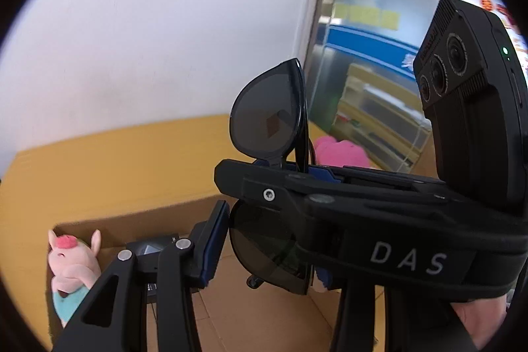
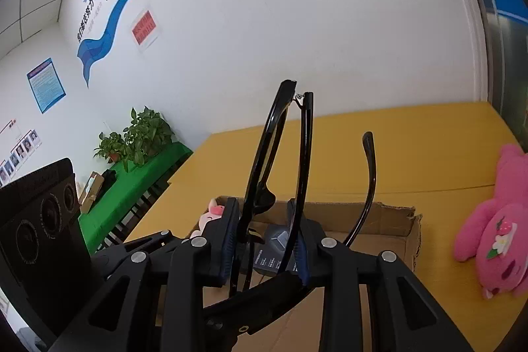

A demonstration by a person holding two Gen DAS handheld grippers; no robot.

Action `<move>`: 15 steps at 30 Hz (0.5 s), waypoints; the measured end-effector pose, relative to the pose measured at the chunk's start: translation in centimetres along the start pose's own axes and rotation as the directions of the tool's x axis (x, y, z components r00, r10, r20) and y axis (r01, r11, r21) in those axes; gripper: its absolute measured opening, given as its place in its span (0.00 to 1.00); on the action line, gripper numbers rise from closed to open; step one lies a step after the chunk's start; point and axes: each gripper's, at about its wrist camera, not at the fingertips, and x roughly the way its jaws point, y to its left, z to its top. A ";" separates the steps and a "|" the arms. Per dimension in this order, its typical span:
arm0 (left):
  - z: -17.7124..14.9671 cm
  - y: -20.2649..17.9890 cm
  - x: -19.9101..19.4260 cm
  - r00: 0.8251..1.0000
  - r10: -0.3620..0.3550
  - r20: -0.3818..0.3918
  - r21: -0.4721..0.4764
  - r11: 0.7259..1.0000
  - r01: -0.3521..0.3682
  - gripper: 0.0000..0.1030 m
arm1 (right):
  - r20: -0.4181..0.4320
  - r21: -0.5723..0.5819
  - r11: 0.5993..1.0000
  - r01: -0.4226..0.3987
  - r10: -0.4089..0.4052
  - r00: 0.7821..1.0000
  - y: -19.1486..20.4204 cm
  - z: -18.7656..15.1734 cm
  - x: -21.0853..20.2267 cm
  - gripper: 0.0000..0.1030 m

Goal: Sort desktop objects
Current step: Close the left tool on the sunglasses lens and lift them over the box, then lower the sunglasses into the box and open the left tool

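The right gripper (image 2: 264,240) clamps the sunglasses (image 2: 280,154) above the cardboard box (image 2: 396,220). The left gripper's (image 1: 264,236) jaws stand apart around them, its one visible finger not touching them.

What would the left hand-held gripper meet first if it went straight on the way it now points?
Most likely the sunglasses gripped by the right hand-held gripper, which crosses directly ahead of the left hand-held gripper. Depth is unclear.

Left wrist view: right tongs (image 1: 298,174) cross the sunglasses (image 1: 269,124), hiding the bridge. Pink bear (image 1: 340,150) mostly hidden behind the sunglasses. Shelving right of the sunglasses blurred. Pig plush (image 1: 74,266) partly covered by a left tong finger. Right wrist view: pink bear (image 2: 495,226) cut by frame edge. Print on the dark box (image 2: 272,256) below the sunglasses (image 2: 280,160) too small to read.
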 end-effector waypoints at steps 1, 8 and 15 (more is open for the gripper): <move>-0.1 0.6 1.3 1.000 0.005 -0.022 -0.017 1.000 -0.006 0.44 | -0.022 0.018 1.000 -0.003 0.004 1.000 -1.0 0.0 1.2 0.31; -3.6 4.3 10.2 0.975 0.002 -0.221 -0.152 0.988 -0.037 0.44 | -0.236 0.192 0.981 -0.020 0.066 0.970 -8.3 -2.7 11.1 0.32; -7.1 5.7 14.4 0.931 0.004 -0.365 -0.202 0.976 -0.083 0.43 | -0.362 0.361 0.932 -0.024 0.164 0.917 -12.7 -7.0 16.3 0.33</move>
